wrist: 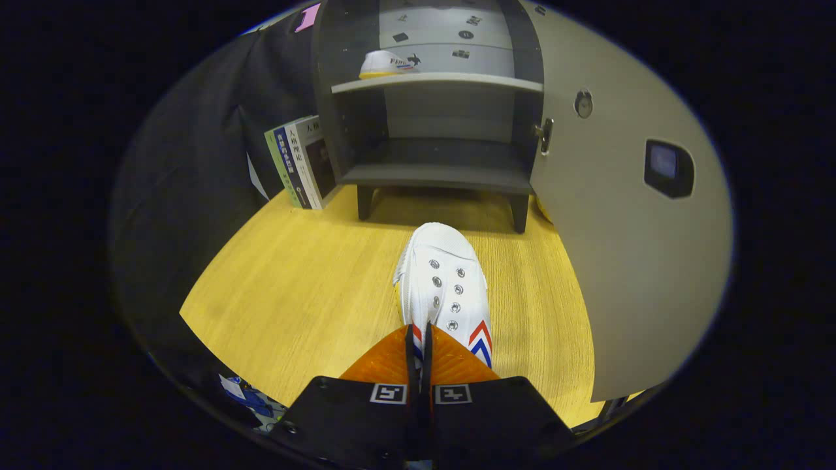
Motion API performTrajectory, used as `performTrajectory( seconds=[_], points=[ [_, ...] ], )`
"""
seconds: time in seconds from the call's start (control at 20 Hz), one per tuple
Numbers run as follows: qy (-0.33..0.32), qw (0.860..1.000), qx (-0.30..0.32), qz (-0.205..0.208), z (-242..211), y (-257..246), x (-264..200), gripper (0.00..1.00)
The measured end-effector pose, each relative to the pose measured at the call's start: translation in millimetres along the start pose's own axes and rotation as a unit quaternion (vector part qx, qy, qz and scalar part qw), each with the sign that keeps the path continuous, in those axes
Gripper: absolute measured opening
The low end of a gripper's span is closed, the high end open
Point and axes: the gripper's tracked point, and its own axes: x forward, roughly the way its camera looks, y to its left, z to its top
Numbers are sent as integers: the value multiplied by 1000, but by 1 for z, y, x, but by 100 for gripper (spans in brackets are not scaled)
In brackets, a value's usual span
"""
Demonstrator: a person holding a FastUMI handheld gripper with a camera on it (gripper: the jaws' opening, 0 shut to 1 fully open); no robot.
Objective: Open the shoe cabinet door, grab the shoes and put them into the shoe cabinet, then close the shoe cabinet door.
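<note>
The gripper point(420, 339) has its fingers drawn almost together, pinching the thin heel edge of a white shoe point(443, 287), so it has hold of the shoe by its collar with the toe pointing ahead toward the shoe cabinet point(434, 170). The shoe sits over the wooden floor point(294, 287), well short of the cabinet, whose door point(627, 261) stands swung wide open on the right. A second shoe point(386, 64) already rests on the upper shelf point(437, 81), so the step in hand looks like carrying this one in. To do it well, I would keep the pinch firm, since the grip is only on a soft fabric edge and the toe may droop or swing; lift enough to clear the front lip of a shelf, steer straight between the side walls, keep clear of the open door, and set the sole down flat before letting go. The shoe is canvas, soft and rounded at the toe, with metal eyelets and no laces, and red and blue chevrons on the side. The cabinet is flat grey board on short legs, smooth and hard. The floor shows fine straight grain. Some books point(302, 163) lean just left of the cabinet
</note>
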Motion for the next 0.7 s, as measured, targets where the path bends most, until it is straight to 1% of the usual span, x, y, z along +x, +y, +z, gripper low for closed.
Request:
performTrajectory(
  seconds=[0.2,0.4,0.5,0.7],
  points=[
    [-42,999,3,10,62,-10,-44,2],
    [-88,996,1,7,120,-24,-108,1],
    [-106,994,5,5,147,-23,-117,1],
    [-148,989,2,0,216,-24,-101,1]
  ],
)
